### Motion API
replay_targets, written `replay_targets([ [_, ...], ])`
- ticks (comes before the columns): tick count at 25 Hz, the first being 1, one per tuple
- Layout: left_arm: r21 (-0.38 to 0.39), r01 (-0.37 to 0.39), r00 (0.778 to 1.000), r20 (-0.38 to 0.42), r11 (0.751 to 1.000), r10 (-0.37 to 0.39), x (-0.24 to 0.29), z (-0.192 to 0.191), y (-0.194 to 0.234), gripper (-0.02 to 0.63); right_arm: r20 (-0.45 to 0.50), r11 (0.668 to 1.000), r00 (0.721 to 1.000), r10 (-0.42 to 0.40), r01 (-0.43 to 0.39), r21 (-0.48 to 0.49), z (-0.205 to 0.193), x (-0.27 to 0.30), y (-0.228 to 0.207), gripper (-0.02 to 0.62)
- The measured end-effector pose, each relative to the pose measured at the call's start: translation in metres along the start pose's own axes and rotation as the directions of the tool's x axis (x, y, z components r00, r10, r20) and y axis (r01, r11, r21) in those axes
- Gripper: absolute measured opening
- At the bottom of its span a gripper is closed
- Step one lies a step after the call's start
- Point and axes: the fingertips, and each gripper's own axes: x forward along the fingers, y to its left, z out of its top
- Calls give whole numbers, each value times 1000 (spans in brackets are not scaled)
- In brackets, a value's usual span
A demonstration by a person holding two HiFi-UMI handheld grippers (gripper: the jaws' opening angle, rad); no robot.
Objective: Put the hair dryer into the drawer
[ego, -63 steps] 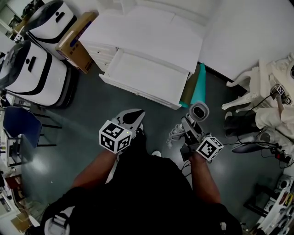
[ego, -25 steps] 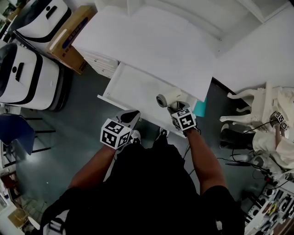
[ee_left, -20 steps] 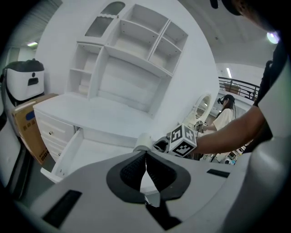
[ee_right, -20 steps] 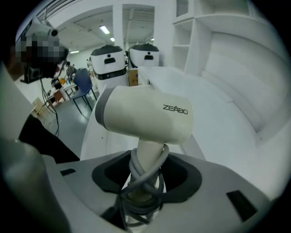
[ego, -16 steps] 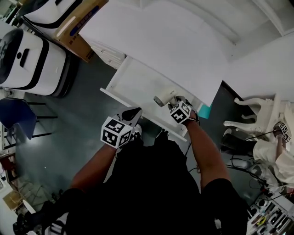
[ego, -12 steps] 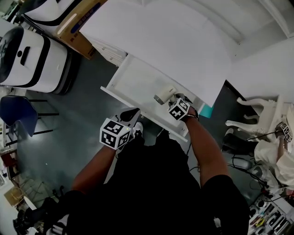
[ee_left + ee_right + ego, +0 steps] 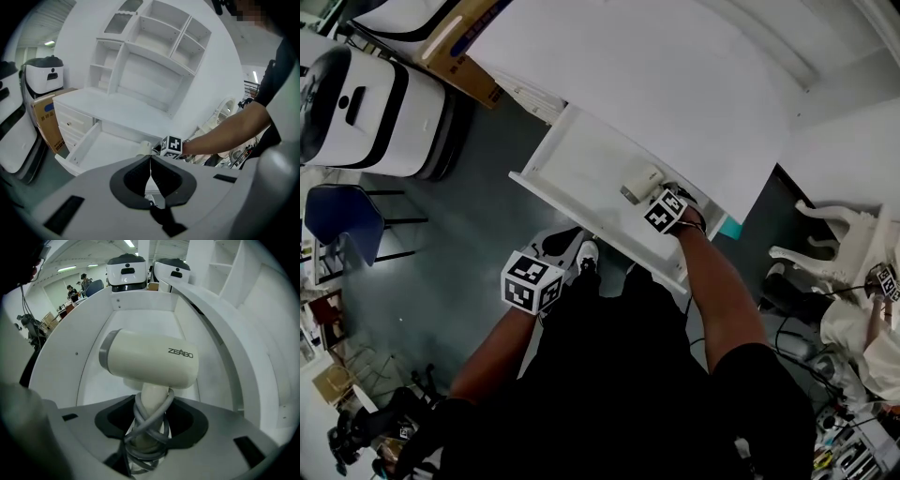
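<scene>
Hair dryer (image 7: 149, 359) inside open drawer (image 7: 577, 157) walls, cord-wrapped handle clamped in right gripper (image 7: 149, 427) fingers. Left gripper (image 7: 150, 161) fingers together, empty, outside drawer front. Remaining, likely: set down, release.

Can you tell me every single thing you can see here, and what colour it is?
desk: one, white, straight ahead
drawer: one, white, pulled out of the desk
hair dryer: one, cream, held over the open drawer
cord: one, grey, wound round the dryer's handle
round machines: two, white and black, left of the desk
cardboard box: one, brown, beside the desk
chair: one, blue, far left
left hand-held gripper: one, grey, shut, empty, in front of the drawer
right hand-held gripper: one, grey, shut on the hair dryer
</scene>
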Motion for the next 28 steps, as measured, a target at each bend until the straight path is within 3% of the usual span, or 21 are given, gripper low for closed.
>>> replay_targets([
  [13,-33,-32,999,-8,999,31,-5,-4,12,11,-36,999,999,10,-12,-43,-6,19,2,212],
  [28,-17,-33,999,1,999,33,-4,5,27,11,-41,998,999,13,-15,-56,-8,27,2,212],
])
